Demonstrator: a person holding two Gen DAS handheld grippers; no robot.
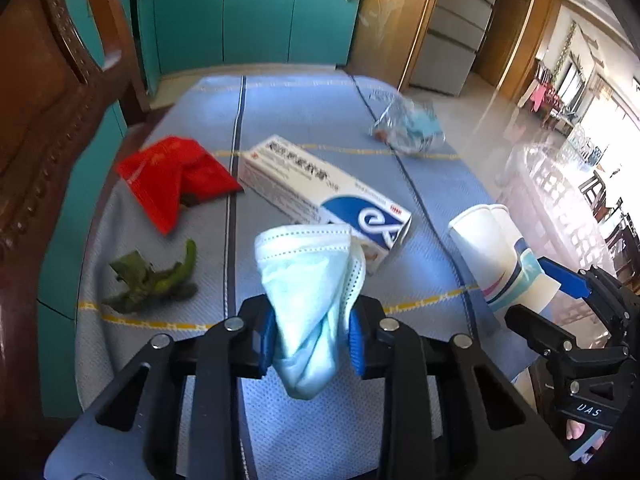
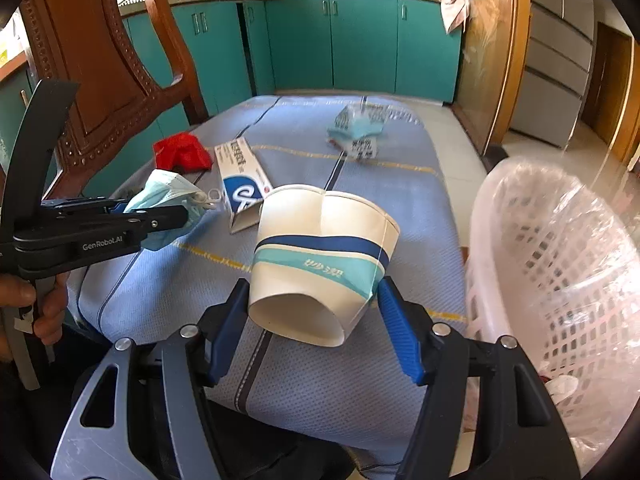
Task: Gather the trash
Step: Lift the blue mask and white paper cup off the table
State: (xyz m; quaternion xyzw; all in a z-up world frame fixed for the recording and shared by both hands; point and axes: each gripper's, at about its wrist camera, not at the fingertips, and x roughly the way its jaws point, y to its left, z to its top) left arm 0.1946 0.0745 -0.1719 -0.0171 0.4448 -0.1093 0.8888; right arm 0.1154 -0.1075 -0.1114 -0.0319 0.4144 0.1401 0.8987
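My left gripper [image 1: 314, 338] is shut on a crumpled light-blue face mask [image 1: 310, 280], which bulges up between the blue pads above the blue table cloth [image 1: 312, 116]. The right wrist view shows that same mask [image 2: 164, 196] at the left, clamped in the left gripper [image 2: 176, 216]. My right gripper [image 2: 314, 320] is shut on a dented white paper cup [image 2: 324, 256] with blue bands, tilted on its side; the cup [image 1: 500, 252] also shows at the right of the left wrist view. On the cloth lie a white-and-blue carton [image 1: 320, 188], a red wrapper [image 1: 172, 176], a green leaf scrap [image 1: 156, 280] and a clear bag [image 1: 408, 126].
A pink lattice basket [image 2: 560, 264] lined with clear plastic stands right of the table. A carved wooden chair [image 2: 104, 64] rises at the left edge. Teal cabinets [image 2: 360, 44] run along the far wall. A person's hand [image 2: 36, 304] grips the left tool's handle.
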